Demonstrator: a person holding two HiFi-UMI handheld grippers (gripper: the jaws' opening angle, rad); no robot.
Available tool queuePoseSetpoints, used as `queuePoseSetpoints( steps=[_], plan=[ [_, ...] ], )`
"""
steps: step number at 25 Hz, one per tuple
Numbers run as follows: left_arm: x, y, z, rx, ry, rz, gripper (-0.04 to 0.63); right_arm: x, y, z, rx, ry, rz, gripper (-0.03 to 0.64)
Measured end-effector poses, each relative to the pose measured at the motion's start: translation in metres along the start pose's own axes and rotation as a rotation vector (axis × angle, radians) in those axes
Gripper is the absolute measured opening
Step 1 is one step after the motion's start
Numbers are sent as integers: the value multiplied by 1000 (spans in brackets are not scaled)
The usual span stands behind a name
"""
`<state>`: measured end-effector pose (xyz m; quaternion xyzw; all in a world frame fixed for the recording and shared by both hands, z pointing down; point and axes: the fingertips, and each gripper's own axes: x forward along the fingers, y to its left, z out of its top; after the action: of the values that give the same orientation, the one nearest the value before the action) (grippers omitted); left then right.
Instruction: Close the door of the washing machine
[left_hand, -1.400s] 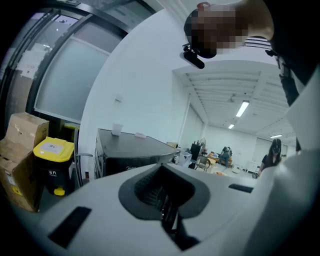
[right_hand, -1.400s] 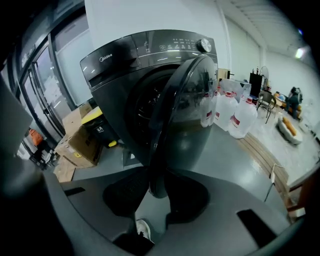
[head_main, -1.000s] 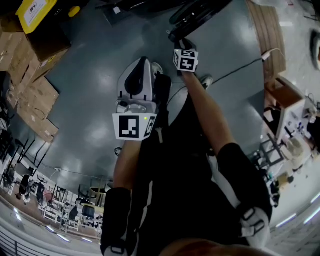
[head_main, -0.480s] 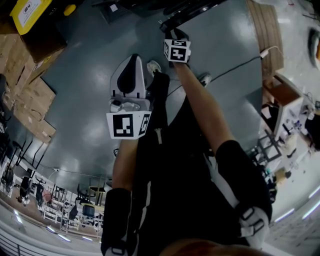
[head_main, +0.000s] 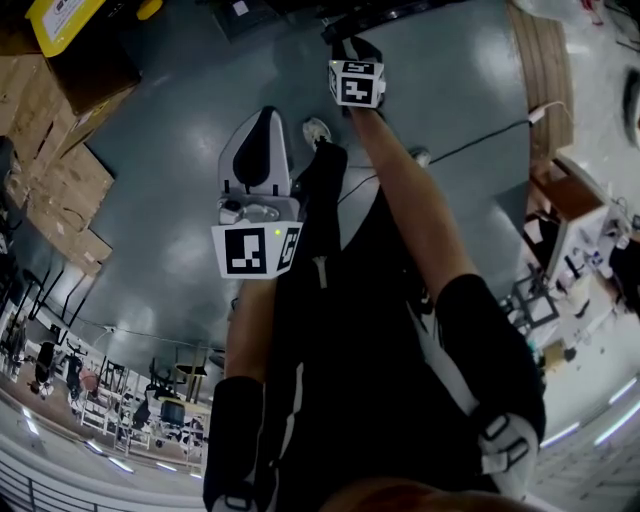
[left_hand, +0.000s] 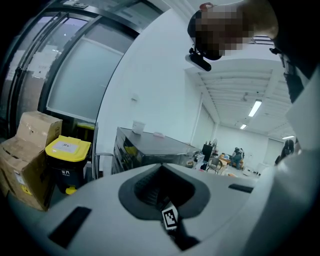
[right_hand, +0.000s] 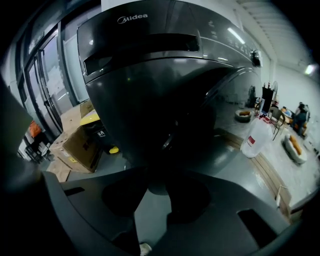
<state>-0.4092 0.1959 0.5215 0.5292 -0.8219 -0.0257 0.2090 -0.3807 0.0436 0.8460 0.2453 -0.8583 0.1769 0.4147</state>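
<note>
One view, the right gripper view, shows the washing machine's (right_hand: 165, 75) Midea lettering (right_hand: 132, 18).

A black short-sleeved top (head_main: 360, 330) with white stripes along its side and sleeve is worn, with black trousers (head_main: 325, 190) seen just beside the left hand-held gripper (head_main: 264, 115). A light shoe (head_main: 316, 131) is seen near that gripper's tip. Its shell is white round a black centre, and a black-and-white marker cube (head_main: 257, 250) is carried behind it. A smaller marker cube (head_main: 356, 84) is borne on the dark right hand-held gripper (head_main: 347, 45).
</note>
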Motion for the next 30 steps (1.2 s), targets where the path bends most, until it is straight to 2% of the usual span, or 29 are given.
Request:
queuePoseSetpoints(
  steps=[5, 12, 17, 20, 24, 30],
  plan=[
    [-1, 6, 2, -11, 5, 11, 5, 7, 9, 19, -47, 12, 16, 106],
    [-5, 4, 2, -31, -4, 14, 5, 6, 11, 24, -79, 30, 21, 97],
    [-17, 3, 15, -39, -36, 3, 5, -17, 9, 29, -66, -5, 41, 92],
    [-25, -3, 31, -53, -61, -12, 5, -57, 10, 43, -24, -43, 80, 81],
    [-37, -12, 63, -52, -82, -25, 5, -128, 6, 81, -19, -117, 86, 60],
    [-68, -36, 119, 6, -144, -45, 5, -240, 4, 140, -51, -244, 137, 38]
  ],
)
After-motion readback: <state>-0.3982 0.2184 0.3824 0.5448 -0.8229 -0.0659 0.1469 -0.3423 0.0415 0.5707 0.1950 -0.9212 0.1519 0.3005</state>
